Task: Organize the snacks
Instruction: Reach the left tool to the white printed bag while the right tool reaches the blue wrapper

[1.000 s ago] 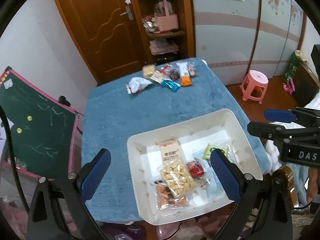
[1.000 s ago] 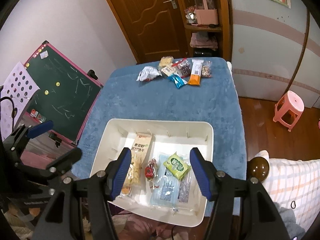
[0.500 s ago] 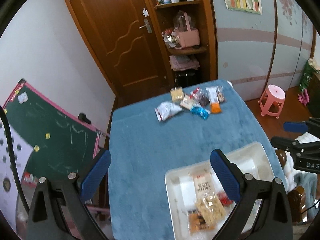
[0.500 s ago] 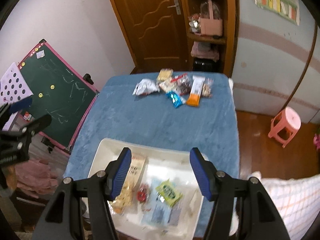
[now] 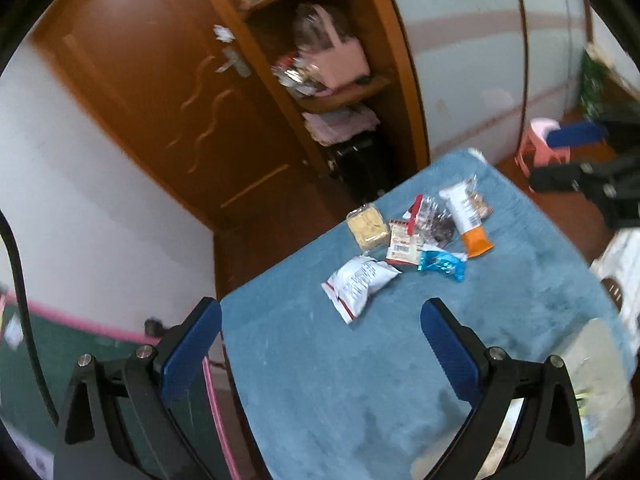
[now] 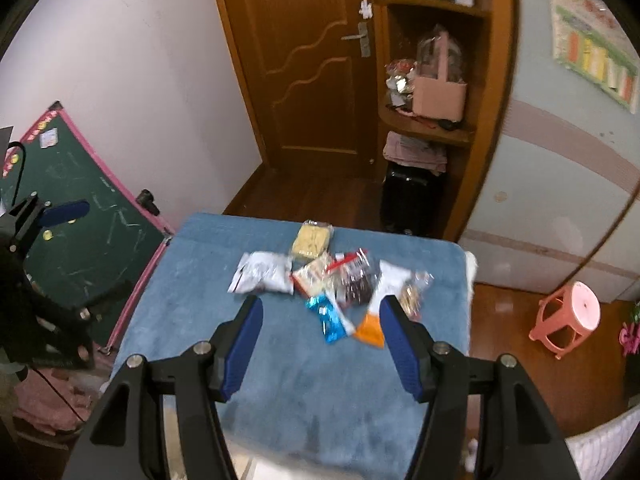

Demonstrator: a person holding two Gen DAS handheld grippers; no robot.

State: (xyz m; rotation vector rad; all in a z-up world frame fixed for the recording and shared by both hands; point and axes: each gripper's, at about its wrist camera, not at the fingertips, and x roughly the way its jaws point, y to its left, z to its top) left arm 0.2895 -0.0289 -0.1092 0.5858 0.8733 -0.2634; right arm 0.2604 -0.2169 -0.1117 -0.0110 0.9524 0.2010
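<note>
Several snack packets lie in a cluster at the far end of the blue-covered table [image 5: 360,380]: a white bag [image 5: 359,281], a yellow cracker pack [image 5: 368,227], a blue packet [image 5: 442,264], a white-and-orange packet [image 5: 466,220] and a dark packet [image 6: 354,282]. The white bag [image 6: 262,272], blue packet [image 6: 330,318] and orange-tipped packet [image 6: 378,306] also show in the right wrist view. My left gripper [image 5: 320,348] is open and empty above the table, short of the cluster. My right gripper [image 6: 320,344] is open and empty, just short of the blue packet. The white tray [image 5: 592,360] shows only at the lower right edge.
A green chalkboard with a pink frame [image 6: 80,196] leans at the table's left side. A wooden door [image 6: 312,60] and a corner shelf with a pink bag [image 6: 440,92] stand behind the table. A pink stool [image 6: 568,316] stands on the floor at the right.
Both grippers have lifted away from the tray and moved forward toward the snack cluster at the far end. The tray has slid almost out of both views. Both stay open and empty.
</note>
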